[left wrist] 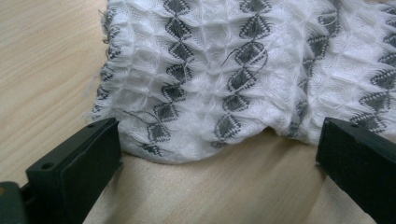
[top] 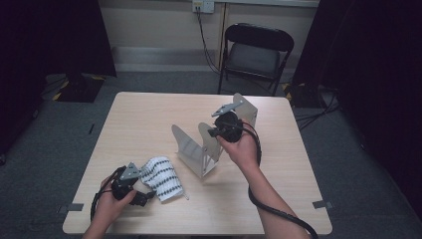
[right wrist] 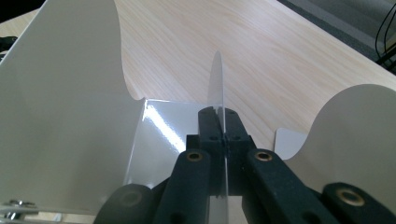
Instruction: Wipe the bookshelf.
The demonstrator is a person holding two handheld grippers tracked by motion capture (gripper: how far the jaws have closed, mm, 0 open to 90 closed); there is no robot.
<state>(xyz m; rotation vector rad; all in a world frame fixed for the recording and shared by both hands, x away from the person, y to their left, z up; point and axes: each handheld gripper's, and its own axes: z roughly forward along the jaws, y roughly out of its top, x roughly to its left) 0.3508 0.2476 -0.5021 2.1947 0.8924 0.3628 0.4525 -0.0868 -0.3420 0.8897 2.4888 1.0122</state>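
A white knitted cloth (top: 161, 178) with dark diamond stripes lies folded near the table's front left. My left gripper (top: 144, 193) rests on the table just left of it. In the left gripper view its jaws stand wide open at the near edge of the cloth (left wrist: 233, 60), and the pads do not press on it. A white metal rack (top: 191, 152) with upright divider plates stands mid-table. My right gripper (top: 219, 130) is shut on the rack's thin middle divider (right wrist: 217, 79), seen edge-on between its jaws (right wrist: 219, 119), with taller plates on either side.
The pale wooden table (top: 149, 114) has bare room at its back left and right side. A black folding chair (top: 256, 52) stands behind the far edge. Dark curtains hang on both sides. The right gripper's cable (top: 271, 209) trails along the forearm.
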